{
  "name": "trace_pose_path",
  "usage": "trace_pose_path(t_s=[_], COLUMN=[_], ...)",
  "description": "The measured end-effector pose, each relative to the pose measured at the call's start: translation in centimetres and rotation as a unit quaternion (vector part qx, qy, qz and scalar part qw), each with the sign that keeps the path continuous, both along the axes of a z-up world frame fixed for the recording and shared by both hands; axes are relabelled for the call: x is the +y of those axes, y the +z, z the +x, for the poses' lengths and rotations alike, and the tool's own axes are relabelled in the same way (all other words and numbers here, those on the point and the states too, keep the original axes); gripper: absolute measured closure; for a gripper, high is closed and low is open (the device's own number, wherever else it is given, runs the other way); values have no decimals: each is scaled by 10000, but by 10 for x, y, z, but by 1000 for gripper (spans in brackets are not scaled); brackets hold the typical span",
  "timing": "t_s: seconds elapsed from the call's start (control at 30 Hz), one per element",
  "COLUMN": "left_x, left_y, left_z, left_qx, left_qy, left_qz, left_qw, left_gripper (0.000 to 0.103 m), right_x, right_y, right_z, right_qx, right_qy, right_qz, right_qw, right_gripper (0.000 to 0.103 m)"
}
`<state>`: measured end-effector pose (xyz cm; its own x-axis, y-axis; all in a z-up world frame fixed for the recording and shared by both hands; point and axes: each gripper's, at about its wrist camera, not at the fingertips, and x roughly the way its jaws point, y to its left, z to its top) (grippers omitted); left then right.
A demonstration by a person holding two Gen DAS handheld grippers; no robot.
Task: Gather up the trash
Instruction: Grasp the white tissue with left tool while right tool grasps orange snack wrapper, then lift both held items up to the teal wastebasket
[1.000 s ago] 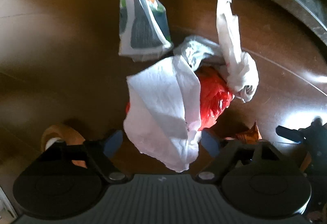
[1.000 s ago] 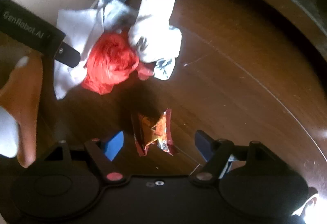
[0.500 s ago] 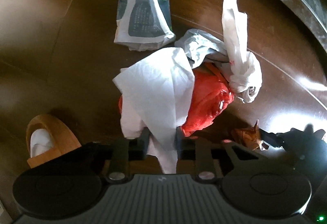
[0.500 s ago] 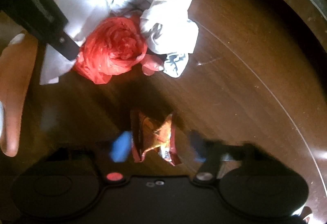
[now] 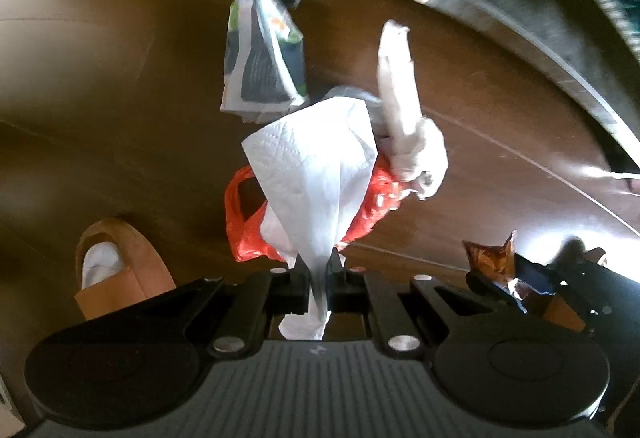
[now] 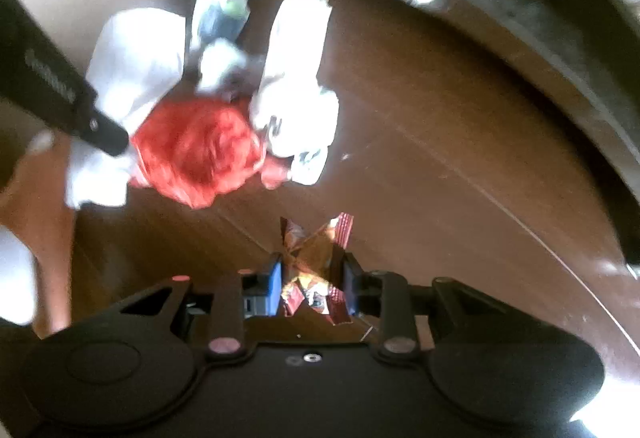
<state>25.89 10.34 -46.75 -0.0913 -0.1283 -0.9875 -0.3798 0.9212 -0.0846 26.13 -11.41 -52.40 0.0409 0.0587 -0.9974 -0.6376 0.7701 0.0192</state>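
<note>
Now we note both grippers pointing down over a dark wood floor [image 5: 100, 86]. The left gripper [image 5: 320, 274] has its fingers clamped on the lower end of a white napkin [image 5: 316, 166]; the jaws have just been closing, and the tissue is pinched between the pads, its tail hanging out toward the camera. The rest of the napkin fans out beyond the fingertips, over a red bag [image 5: 244, 222] lying on the floor. Just beyond the red bag sit a white bag [image 5: 404, 118] and a printed packet [image 5: 260, 66].

The right gripper [image 6: 312, 278] has also just been closing, and its blue pads [image 6: 275, 284] press on either side of a crumpled snack wrapper [image 6: 316, 258]. The wrapper sits squarely between the fingers, its upper corners poking out past the tips. In the left wrist view the same wrapper [image 5: 490, 258] shows at lower right, well apart from the napkin.

The right wrist view is blurred; the red bag [image 6: 200, 150] and white bag [image 6: 296, 90] remain on the floor beyond the wrapper. A tan slipper [image 5: 120, 266] stands on the floor left of the left gripper.
</note>
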Motion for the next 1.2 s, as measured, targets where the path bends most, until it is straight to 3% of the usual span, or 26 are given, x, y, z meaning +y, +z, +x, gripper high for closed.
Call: trace_pose_path(t_s=[0.13,0.33,0.7,1.0,1.2], left_x=[-6,-27,-48,-61,-64], left_y=[37,104,221,326,393], left_z=[-2,-8,-41,-65,-74], left_qx=[-306,-988,-2112,-3189,-3903], left_qy=[176,32,-380,-513,-521], left_qz=[-75,-177,-152,-5,78], left_qw=[9993,9949,9766,9464,9192], left_gripper=[96,96,96,96,96], right_x=[-7,-8,-23,-16,-10], right_y=[47,123,268,367,431], right_z=[4,4,-28,-58,-70], right_qx=[-240,-725,-1793,-2749,-3309], right_qy=[-312,-549,-623,-440,-285], right_qz=[182,549,1094,1392,1633], right_qw=[9991,9943,9757,9503,9290], right_gripper=[74,74,74,74,74])
